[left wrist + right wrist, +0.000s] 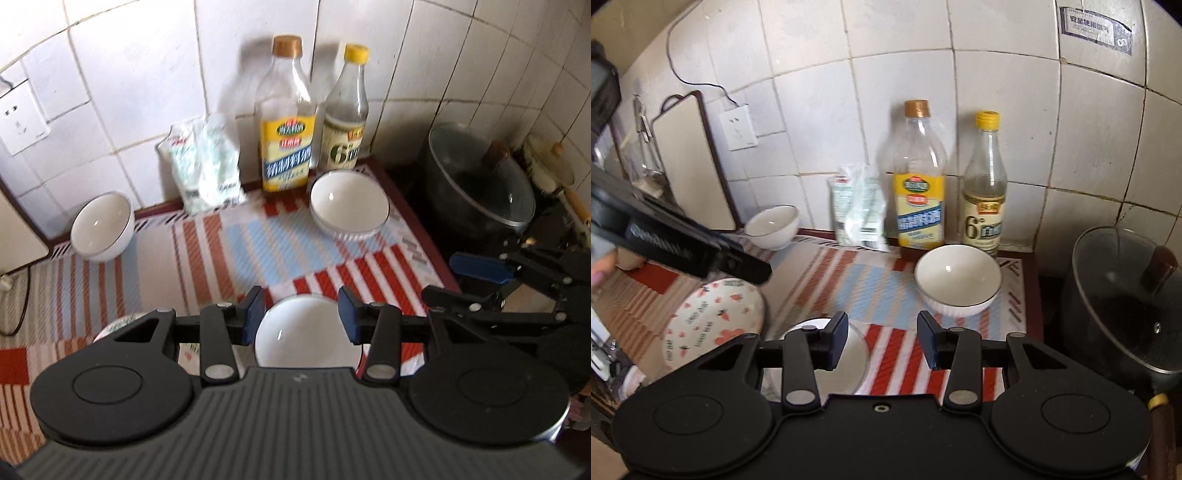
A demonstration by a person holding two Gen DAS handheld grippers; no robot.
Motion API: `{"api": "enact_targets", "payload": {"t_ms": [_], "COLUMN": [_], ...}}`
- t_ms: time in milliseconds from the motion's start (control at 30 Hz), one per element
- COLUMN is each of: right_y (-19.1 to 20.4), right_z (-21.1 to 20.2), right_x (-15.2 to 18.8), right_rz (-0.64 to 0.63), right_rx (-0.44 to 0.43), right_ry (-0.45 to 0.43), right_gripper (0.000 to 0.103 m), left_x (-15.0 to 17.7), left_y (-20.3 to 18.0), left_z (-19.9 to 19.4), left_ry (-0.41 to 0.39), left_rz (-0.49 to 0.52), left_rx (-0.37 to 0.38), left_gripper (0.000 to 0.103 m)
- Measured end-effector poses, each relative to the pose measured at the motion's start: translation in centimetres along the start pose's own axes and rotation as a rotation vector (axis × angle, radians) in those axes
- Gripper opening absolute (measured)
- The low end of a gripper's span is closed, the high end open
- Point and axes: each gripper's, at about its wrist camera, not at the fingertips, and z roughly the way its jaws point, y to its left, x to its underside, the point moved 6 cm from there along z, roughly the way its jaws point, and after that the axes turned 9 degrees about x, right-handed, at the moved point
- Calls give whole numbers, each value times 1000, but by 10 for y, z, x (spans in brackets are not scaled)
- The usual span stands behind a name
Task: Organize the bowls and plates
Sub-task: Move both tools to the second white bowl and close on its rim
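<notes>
Three white bowls stand on a striped mat (pixel 229 243). The near bowl (pixel 306 332) lies below my open left gripper (pixel 301 314), between its blue pads without touching. It shows partly hidden in the right wrist view (pixel 853 354). A second bowl, apparently stacked (pixel 349 205) (pixel 958 280), stands at the back right before the bottles. A third bowl (pixel 102 227) (pixel 772 225) is at the back left by the wall. A patterned plate (pixel 713 321) lies front left; its edge shows in the left wrist view (pixel 122 321). My right gripper (pixel 882 339) is open and empty, above the mat; it shows at the right in the left wrist view (pixel 491 277).
Two bottles (pixel 286 122) (pixel 345 114) and a plastic bag (pixel 207 166) stand against the tiled wall. A dark pot with a glass lid (pixel 480 181) (pixel 1123 295) sits to the right. A cutting board (pixel 690 162) leans at the left, by a wall socket (pixel 738 127).
</notes>
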Motion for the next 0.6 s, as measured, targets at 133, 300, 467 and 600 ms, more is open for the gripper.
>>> {"api": "enact_targets", "payload": {"t_ms": [133, 300, 467, 600], "right_y": [-13, -31, -54, -69], "right_z": [23, 62, 108, 140], "right_x": [-9, -19, -22, -18], "right_rz": [1, 38, 125, 201], "right_rx": [44, 45, 69, 109], "right_ry": [10, 36, 82, 116], "right_gripper": [47, 48, 51, 52], "left_x": [-19, -41, -60, -71], "left_y": [8, 29, 49, 58], "left_z": [22, 70, 123, 161], "left_ry": [-9, 11, 27, 48], "left_rz": [8, 1, -1, -14], "left_rx": [48, 61, 65, 90], "left_gripper": [45, 48, 48, 48]}}
